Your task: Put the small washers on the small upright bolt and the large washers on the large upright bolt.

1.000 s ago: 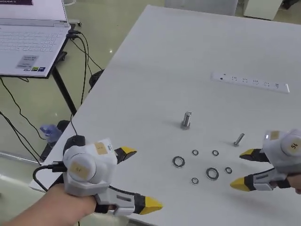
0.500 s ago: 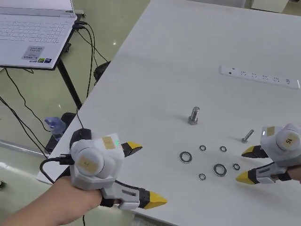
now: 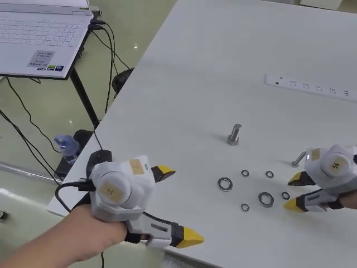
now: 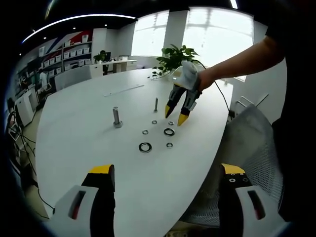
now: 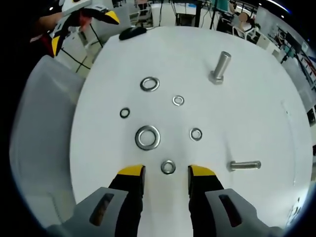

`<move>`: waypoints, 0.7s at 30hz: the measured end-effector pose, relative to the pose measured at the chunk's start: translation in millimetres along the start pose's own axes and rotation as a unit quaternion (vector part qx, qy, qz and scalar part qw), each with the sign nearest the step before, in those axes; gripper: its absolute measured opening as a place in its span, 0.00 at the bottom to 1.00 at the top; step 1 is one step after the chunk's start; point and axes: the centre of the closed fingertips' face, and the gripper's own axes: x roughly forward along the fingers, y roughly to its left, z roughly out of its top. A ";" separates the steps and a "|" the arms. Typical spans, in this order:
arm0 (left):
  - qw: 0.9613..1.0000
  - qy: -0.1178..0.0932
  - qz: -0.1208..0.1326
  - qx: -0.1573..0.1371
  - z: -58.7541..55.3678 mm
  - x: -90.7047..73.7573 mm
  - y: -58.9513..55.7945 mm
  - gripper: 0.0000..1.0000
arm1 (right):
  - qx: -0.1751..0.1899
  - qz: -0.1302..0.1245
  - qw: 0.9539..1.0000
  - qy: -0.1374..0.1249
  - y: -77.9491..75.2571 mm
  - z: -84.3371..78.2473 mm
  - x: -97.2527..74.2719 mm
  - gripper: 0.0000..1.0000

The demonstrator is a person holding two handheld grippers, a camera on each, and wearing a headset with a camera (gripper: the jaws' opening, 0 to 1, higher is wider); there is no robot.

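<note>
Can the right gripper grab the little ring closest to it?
Probably yes. The little ring lies flat just ahead of the right gripper, in line with its open jaws, with nothing between.

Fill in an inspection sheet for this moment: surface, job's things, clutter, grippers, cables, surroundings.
Surface: white table, no spills seen.
Job's things: large bolt and small bolt upright; two large washers and four small washers flat on the table, none on a bolt.
Clutter: power strip on the far side.
Grippers: left gripper open, empty, at the near edge; right gripper open, one small washer between its fingers.
Cables: black cables hang from the laptop; one enters the left gripper.
Surroundings: laptop on a stand; plant; mesh chair.
</note>
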 end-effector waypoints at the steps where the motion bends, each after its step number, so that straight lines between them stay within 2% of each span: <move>1: 1.000 0.002 -0.001 0.001 -0.9 -0.1 0.2 0.86 | -0.001 0.001 1.000 0.003 0.8 -0.3 1.0 0.34; 7: 1.000 0.003 -0.001 -0.002 -2.6 -2.9 2.2 0.83 | -0.015 -0.002 1.000 0.025 2.1 -5.0 4.5 0.28; 14: 1.000 0.000 -0.003 -0.002 -3.9 -6.3 0.3 0.81 | -0.017 -0.004 0.999 0.034 -1.0 -2.5 6.2 0.25; 16: 1.000 -0.006 -0.005 0.003 -3.3 -7.4 -1.5 0.80 | -0.025 -0.003 0.999 0.043 -1.5 -2.6 6.6 0.22; 21: 1.000 -0.003 -0.006 0.001 -5.3 -8.6 -2.9 0.79 | -0.038 0.003 0.997 0.069 -1.3 -1.9 7.0 0.21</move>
